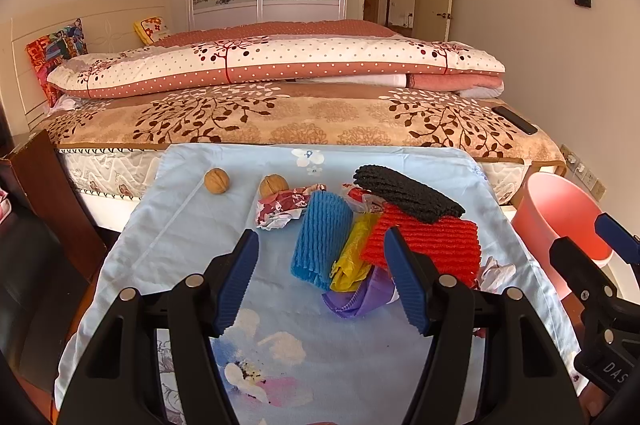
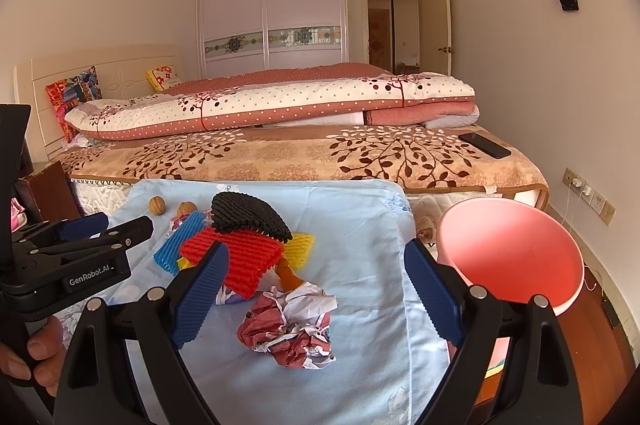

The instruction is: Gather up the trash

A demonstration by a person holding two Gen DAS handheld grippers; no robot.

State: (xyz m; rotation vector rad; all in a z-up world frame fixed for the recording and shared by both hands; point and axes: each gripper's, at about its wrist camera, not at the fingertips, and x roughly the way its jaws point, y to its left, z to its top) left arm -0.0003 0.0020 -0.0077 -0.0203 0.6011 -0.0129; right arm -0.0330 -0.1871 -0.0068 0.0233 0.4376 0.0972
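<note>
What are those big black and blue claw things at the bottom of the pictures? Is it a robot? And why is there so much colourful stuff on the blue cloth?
It is no robot. A person holds two grabber tools, one in each hand, and each tool has a camera looking along its fingers. One picture comes from the left gripper, the other from the right gripper. Both are open and hold nothing.

On the light blue floral cloth lies trash: a blue foam net, a red foam net, a black foam net, a yellow plastic bag, a purple bag and a crumpled paper ball. Two walnuts sit further back.

The pink bucket beside the cloth is probably for the trash.
</note>
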